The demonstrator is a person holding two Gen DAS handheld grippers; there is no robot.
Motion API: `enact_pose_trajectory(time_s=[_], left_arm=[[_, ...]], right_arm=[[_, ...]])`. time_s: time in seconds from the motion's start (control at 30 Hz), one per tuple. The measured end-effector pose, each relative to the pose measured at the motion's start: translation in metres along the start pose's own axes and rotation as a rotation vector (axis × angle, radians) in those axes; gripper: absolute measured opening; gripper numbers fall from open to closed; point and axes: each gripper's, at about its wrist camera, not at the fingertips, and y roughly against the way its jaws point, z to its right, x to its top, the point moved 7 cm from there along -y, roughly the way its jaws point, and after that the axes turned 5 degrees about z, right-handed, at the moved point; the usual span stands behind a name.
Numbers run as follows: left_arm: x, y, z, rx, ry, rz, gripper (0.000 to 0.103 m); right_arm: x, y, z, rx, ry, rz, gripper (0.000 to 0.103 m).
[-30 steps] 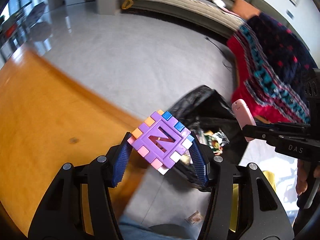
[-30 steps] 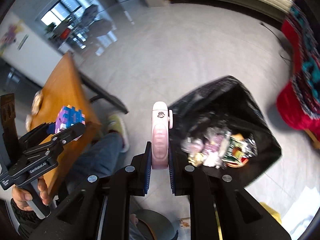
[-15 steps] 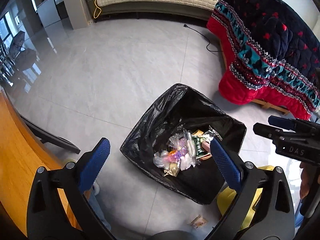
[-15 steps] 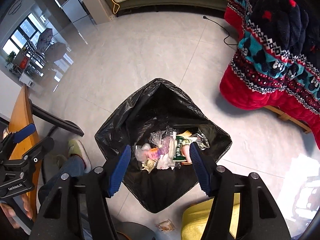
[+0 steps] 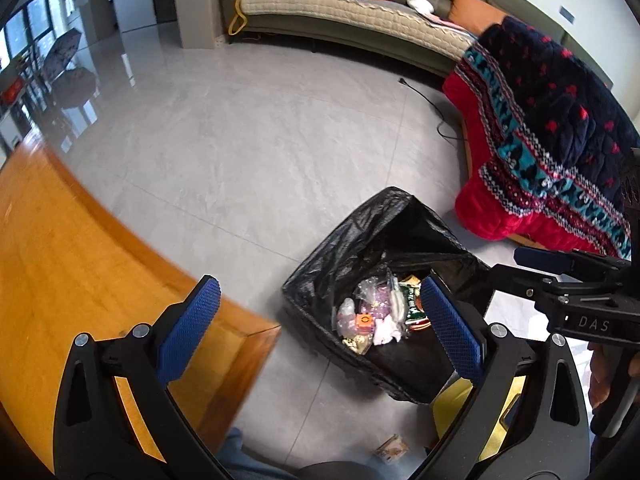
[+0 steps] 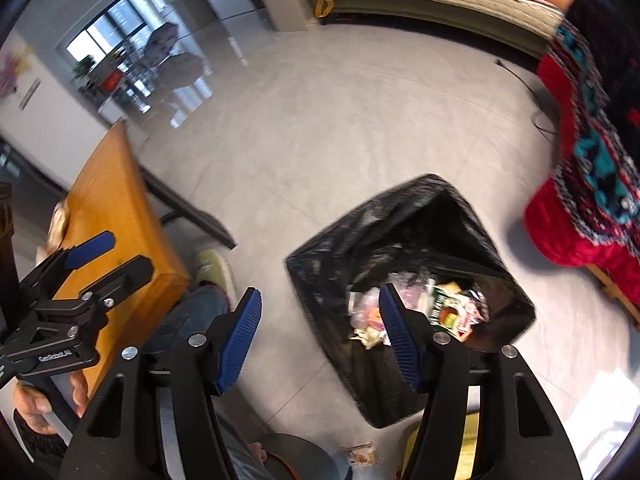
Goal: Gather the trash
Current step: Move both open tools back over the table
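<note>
On the grey tiled floor (image 5: pixel 256 128) stood a bin lined with a black trash bag (image 5: pixel 360 236), its mouth open upward. Inside lay the collected trash (image 5: pixel 376 316): crumpled clear plastic, a green wrapper, a small orange piece and white scraps, heaped toward the near side of the bag. One more small wrapper (image 5: pixel 390 446) lay on the floor just in front of the bin, outside it.

Above the bag hung the left tool (image 5: pixel 320 316), its blue-padded fingers spread wide with nothing between them; its right finger overlapped the bag's rim in the left wrist view. The right tool (image 6: pixel 320 332) was likewise spread wide and empty, its right finger over the trash, its left over bare floor.

Left of the bin was the orange wooden surface (image 5: pixel 60 248), its corner near the bag. A person's jeans-clad leg and yellow-green shoe (image 6: pixel 212 268) showed between surface and bin. Beyond, a red, teal and navy patterned blanket (image 5: pixel 548 128) draped over a long olive sofa (image 5: pixel 360 12).
</note>
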Motion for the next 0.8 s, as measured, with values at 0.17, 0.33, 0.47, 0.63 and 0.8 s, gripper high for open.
enact_pose_trajectory(time_s=[0.17,0.33,0.47,0.63,0.8], left_arm=[[-0.011,0.024,-0.055,0.049,0.093,0.021,0.097],[-0.024,0.060,-0.122,0.124,0.197,0.068,0.097],[-0.040,0.088,-0.183,0.191,0.296,0.097,0.097],[-0.070,0.119,-0.258,0.280,0.414,0.115,0.097],[-0.104,0.148,-0.332,0.372,0.540,0.121,0.097]], right_arm=[[0.006,-0.013,-0.076,0.069,0.122,-0.037,0.062],[0.008,-0.031,-0.156,0.133,0.242,-0.080,0.062],[0.007,-0.047,-0.212,0.182,0.312,-0.121,0.062],[0.001,-0.069,-0.293,0.250,0.408,-0.184,0.068],[-0.006,-0.086,-0.374,0.293,0.528,-0.224,0.070]])
